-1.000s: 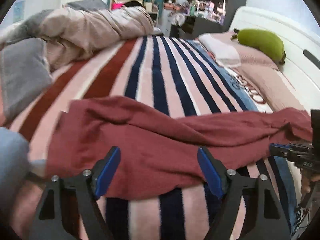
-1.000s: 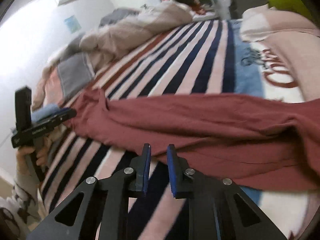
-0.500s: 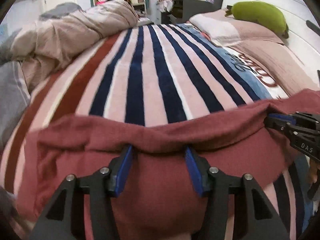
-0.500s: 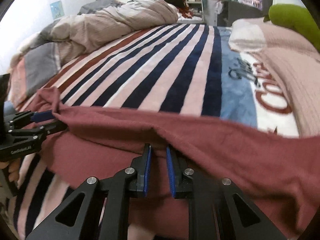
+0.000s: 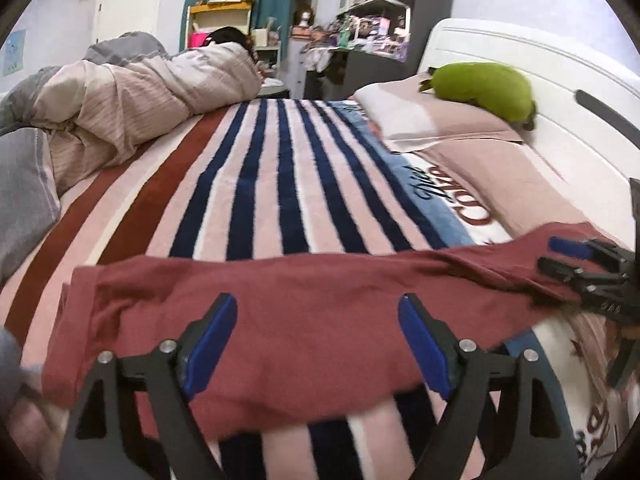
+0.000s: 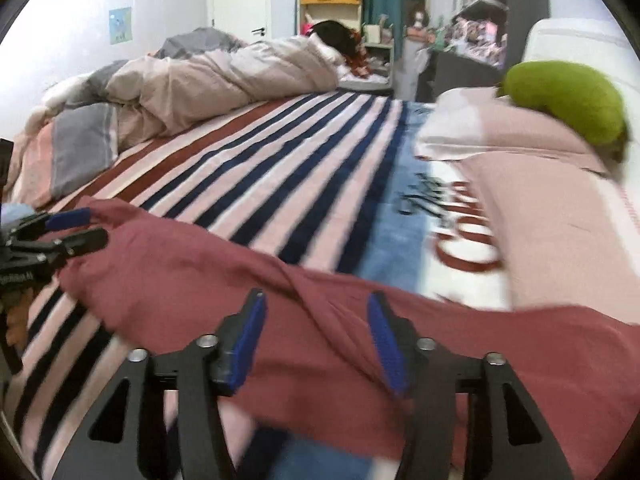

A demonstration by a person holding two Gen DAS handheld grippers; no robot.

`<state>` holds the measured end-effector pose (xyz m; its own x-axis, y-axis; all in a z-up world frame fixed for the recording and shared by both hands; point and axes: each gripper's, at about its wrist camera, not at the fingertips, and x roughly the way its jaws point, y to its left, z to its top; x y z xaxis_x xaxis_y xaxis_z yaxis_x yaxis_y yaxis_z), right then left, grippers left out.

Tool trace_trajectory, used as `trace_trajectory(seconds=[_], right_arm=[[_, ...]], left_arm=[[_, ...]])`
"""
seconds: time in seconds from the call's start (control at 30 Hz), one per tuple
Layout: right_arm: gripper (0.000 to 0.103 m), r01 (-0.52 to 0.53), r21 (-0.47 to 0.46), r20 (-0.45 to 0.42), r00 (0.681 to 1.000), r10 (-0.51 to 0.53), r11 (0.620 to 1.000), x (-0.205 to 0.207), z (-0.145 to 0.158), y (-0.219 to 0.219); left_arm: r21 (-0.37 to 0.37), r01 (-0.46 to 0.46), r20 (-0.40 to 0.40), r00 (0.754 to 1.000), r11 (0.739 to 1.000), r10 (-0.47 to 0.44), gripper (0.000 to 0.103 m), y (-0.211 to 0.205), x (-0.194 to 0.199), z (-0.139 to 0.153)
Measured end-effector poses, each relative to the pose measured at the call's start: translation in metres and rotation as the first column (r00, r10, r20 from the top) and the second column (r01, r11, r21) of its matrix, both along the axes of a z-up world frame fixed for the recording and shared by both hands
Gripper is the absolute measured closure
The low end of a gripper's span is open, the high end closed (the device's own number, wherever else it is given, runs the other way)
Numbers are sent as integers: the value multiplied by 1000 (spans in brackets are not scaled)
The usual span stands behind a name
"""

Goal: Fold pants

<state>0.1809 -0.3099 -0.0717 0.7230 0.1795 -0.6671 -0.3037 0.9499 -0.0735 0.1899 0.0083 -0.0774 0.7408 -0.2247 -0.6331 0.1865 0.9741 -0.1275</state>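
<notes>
Dark red pants (image 5: 304, 320) lie folded lengthwise across the striped bedspread (image 5: 280, 184), a long band from left to right. My left gripper (image 5: 316, 340) is open just above their left part, holding nothing. My right gripper (image 6: 316, 332) is open above their right part, also empty. The pants (image 6: 200, 276) run from the left gripper (image 6: 68, 228) at the left of the right wrist view to the frame's right edge. The right gripper (image 5: 568, 260) shows at the right of the left wrist view.
A bunched beige and grey duvet (image 5: 132, 96) lies at the far left of the bed. Pink pillows (image 5: 452, 128) with a green plush (image 5: 484, 84) lie at the right by the white headboard (image 5: 560, 92). Cluttered shelves (image 5: 372, 28) stand beyond the bed.
Both grippers carried the pants' near edge forward over the far part, then opened and let go. The pants now lie as a narrower band, and both grippers have drawn back.
</notes>
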Motion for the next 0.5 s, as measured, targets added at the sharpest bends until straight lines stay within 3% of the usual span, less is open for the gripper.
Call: trace_trajectory(seconds=[0.1, 0.27, 0.43, 0.5], right_arm=[[43, 70, -89, 9, 998, -70, 994, -32, 10, -36], [41, 176, -261, -28, 982, -189, 949, -61, 8, -90], [36, 166, -369, -82, 974, -210, 914, -62, -16, -109], [35, 158, -446, -57, 977, -205, 881, -62, -25, -107]], left_arm=[[-12, 44, -4, 999, 999, -44, 23, -7, -16, -1], [-43, 84, -15, 996, 996, -85, 23, -19, -27, -9], [-57, 115, -19, 993, 992, -116, 23, -30, -25, -18], [-64, 126, -16, 992, 990, -127, 23, -33, -23, -21]])
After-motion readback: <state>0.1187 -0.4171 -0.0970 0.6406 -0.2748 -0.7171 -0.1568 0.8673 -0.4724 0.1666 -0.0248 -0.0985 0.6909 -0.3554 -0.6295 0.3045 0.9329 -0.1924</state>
